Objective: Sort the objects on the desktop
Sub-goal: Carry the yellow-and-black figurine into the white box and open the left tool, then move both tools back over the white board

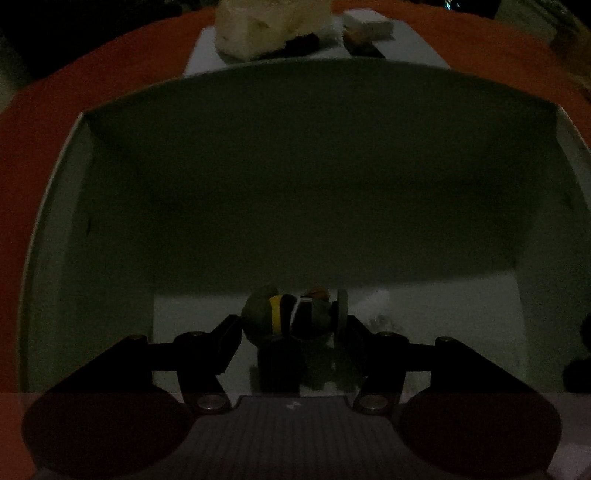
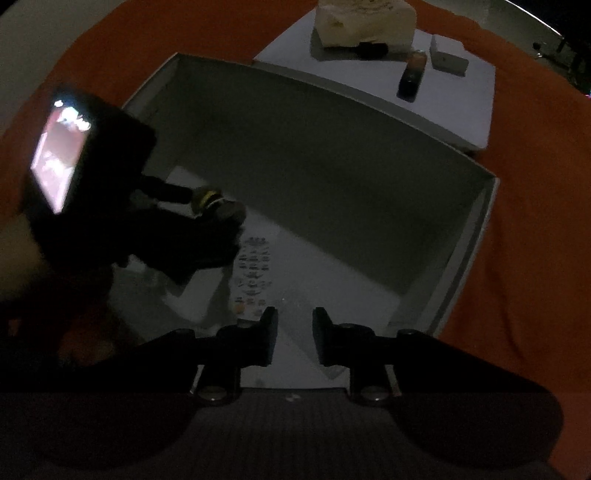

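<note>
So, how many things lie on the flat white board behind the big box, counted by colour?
White: 2 (pack, small box)
Dark: 2 (lump by the pack, stick)
Total: 4

Both wrist views look steeply down, sharing box point(image 1: 55, 258) interior.

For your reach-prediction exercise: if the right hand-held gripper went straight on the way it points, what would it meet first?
Probably the pale floor of the open white box; nothing lies between the right hand-held gripper fingers, though depth is unclear.
</note>
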